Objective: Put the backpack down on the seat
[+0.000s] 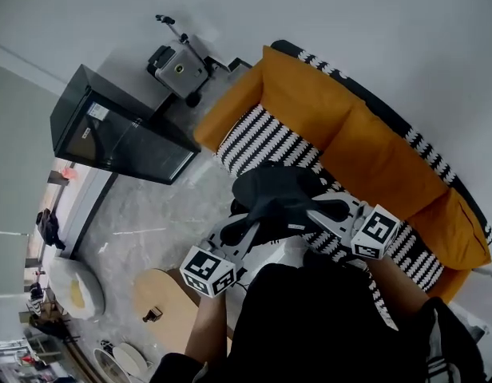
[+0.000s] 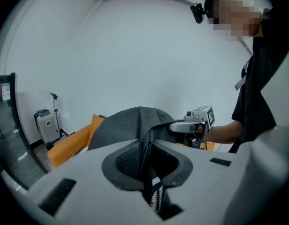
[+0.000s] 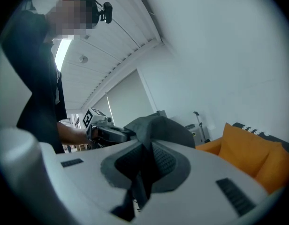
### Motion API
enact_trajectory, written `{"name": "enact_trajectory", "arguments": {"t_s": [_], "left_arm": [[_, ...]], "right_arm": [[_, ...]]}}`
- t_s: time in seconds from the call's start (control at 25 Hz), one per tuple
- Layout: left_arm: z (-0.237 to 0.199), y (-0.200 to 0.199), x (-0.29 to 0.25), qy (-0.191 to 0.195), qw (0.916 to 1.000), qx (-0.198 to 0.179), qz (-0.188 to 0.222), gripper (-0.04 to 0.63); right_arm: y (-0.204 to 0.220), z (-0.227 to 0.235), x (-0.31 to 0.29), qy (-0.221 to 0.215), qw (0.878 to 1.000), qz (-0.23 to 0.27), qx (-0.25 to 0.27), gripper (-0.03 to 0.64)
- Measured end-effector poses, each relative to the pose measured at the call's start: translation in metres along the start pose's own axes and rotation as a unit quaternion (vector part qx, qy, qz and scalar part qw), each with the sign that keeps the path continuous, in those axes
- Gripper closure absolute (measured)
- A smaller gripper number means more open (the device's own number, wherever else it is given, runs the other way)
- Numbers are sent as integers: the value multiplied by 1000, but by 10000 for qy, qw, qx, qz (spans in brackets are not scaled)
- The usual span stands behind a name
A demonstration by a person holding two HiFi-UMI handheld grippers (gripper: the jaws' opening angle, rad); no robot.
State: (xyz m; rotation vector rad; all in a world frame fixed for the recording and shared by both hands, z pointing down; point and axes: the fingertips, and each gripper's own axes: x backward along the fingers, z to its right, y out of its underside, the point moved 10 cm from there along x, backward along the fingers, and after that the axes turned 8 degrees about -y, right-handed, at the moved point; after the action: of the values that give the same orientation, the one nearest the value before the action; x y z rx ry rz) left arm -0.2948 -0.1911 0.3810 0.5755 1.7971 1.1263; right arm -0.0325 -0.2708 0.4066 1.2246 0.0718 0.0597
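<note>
A dark grey backpack (image 1: 276,191) hangs in the air over the black-and-white striped seat (image 1: 266,138) of an orange sofa (image 1: 366,146). My left gripper (image 1: 244,231) is shut on the bag's fabric from the near left. My right gripper (image 1: 335,207) is shut on it from the right. In the left gripper view a fold of the backpack (image 2: 130,125) runs down between the closed jaws of the left gripper (image 2: 147,165), with the right gripper (image 2: 175,126) clamped on its far side. The right gripper view shows the backpack (image 3: 158,128) pinched the same way in the right gripper (image 3: 142,172).
A black glass-fronted cabinet (image 1: 118,130) stands left of the sofa, with a grey wheeled machine (image 1: 178,66) behind it by the wall. A round wooden table (image 1: 170,306) stands near my left arm. A pale round cushion (image 1: 78,290) lies on the floor at the far left.
</note>
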Motion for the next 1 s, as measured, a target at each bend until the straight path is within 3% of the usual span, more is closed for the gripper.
{"name": "enact_trajectory", "arguments": {"t_s": [0.28, 0.52, 0.8, 1.0], "left_arm": [[-47, -3, -16, 297, 9995, -33, -78, 554], [-105, -9, -36, 1017, 9943, -170, -274, 554], [-158, -26, -58, 2219, 9707, -702, -604, 554], [-194, -42, -81, 2685, 9560, -949, -708, 554]], "right_arm": [[3, 18, -31, 347, 9993, 44, -129, 577], [7, 23, -65, 1001, 9943, -15, -377, 577], [12, 11, -99, 2153, 9737, 255, -701, 577], [15, 10, -129, 2793, 9564, 390, -761, 577]]}}
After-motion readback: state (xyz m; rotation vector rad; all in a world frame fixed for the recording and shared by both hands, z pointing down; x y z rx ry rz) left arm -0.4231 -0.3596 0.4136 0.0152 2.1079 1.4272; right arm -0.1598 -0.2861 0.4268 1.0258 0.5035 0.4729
